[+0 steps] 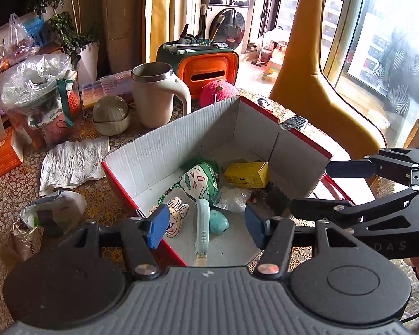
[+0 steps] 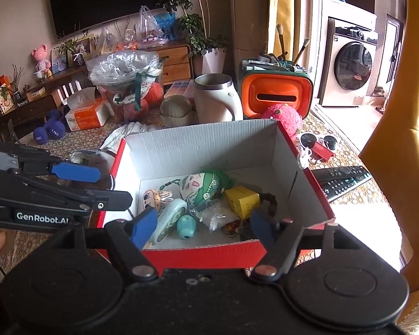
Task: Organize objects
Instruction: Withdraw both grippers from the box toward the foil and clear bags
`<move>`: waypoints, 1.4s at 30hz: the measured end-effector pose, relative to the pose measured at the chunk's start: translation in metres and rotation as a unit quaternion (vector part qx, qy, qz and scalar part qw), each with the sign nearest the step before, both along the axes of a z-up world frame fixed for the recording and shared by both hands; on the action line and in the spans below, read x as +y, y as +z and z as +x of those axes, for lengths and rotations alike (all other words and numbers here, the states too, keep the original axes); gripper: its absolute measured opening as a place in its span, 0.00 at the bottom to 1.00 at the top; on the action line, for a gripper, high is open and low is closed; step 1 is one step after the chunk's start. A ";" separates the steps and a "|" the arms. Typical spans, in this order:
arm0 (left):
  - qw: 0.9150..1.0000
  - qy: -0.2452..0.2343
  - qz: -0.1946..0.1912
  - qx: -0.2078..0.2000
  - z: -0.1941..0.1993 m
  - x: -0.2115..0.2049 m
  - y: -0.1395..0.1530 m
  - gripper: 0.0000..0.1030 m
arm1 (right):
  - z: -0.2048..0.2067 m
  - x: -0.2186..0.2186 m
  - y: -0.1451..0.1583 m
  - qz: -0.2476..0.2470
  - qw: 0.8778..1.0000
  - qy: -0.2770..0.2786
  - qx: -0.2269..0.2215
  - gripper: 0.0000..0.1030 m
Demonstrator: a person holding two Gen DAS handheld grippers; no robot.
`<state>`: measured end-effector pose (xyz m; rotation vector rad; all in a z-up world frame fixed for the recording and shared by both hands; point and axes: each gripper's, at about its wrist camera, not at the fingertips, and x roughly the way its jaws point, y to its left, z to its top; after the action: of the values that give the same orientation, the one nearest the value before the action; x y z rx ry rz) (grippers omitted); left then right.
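A red cardboard box [image 1: 164,150] with white inner walls stands open on the table; it also shows in the right wrist view [image 2: 198,142]. Inside lie a green-haired doll pouch [image 1: 201,181], a yellow carton [image 1: 245,174], a light blue handheld fan [image 1: 201,223], a teal sharpener [image 1: 219,222], a cartoon sticker [image 2: 153,195] and a clear bag [image 2: 216,215]. My left gripper [image 1: 206,223] is open and empty over the box's near edge. My right gripper [image 2: 204,224] is open and empty at the box's front wall.
Behind the box stand a cream mug [image 1: 156,95], an orange and green organizer [image 1: 206,67], a pink plush [image 1: 218,90] and a lidded bowl [image 1: 110,114]. A crumpled tissue [image 1: 72,164] lies left. Remote controls [image 2: 340,178] and sunglasses [image 2: 318,141] lie right. A yellow chair [image 1: 315,64] stands at the far right.
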<state>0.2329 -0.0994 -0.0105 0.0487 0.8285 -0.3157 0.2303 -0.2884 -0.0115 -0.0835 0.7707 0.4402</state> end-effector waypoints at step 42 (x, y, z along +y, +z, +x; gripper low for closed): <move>0.992 0.111 -0.013 -0.056 -0.076 0.211 -0.011 1.00 | -0.021 0.159 0.010 -0.004 0.992 0.125 -0.027 0.97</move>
<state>0.1565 0.1112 -0.0211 -0.0493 0.7108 -0.1133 0.2093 -0.1299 -0.0019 -0.2005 0.7106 0.6691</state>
